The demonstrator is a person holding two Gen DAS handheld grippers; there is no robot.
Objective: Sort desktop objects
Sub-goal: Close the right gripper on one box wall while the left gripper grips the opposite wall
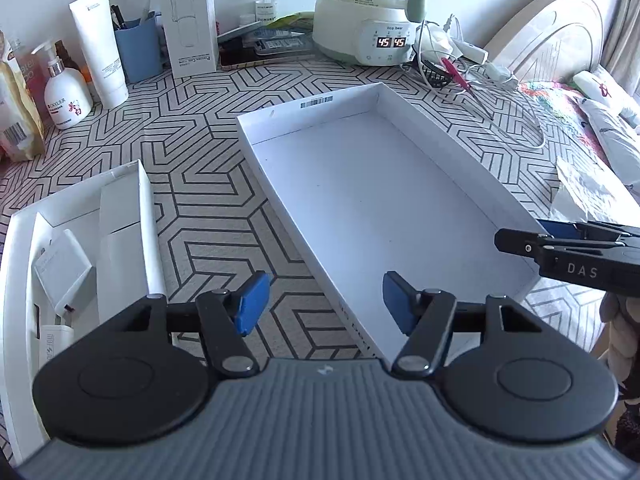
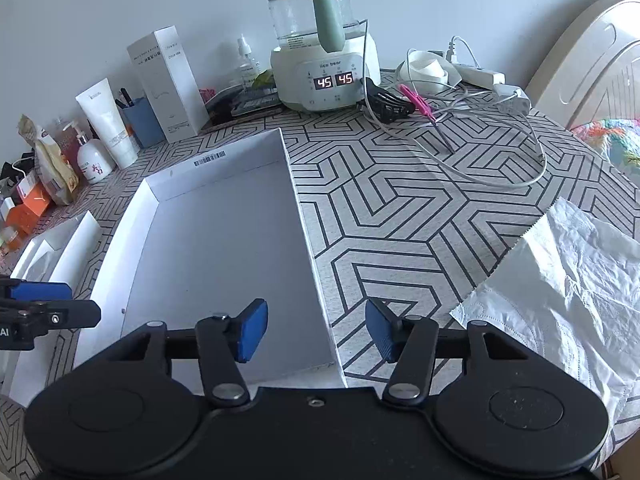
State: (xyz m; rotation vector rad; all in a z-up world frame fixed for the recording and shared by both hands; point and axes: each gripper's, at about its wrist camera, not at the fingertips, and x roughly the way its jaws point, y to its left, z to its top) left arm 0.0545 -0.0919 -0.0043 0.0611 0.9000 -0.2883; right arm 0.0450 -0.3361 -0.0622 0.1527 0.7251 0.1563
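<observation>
A large shallow white box [image 1: 380, 200] lies empty on the patterned tabletop. My left gripper [image 1: 325, 303] is open at the box's near left corner. The left wall runs between its blue pads [image 1: 254, 304], and neither pad touches it. My right gripper [image 2: 316, 330] is open at the near right corner. The box's [image 2: 220, 240] right wall passes between its blue pads [image 2: 380, 332], which stand clear of it. Each gripper shows at the edge of the other view: the right gripper [image 1: 516, 238] and the left gripper [image 2: 76, 304].
A smaller white box [image 1: 16, 280] at the left holds a white charger [image 1: 64, 268] and inserts. Behind stand a kettle warmer [image 2: 324, 72], a tall white carton [image 1: 188, 16], a tube, bottles and a blue pen cup [image 1: 138, 48]. Cables and pink scissors [image 2: 420, 104] lie at the back right, crumpled tissue [image 2: 560, 300] at the right.
</observation>
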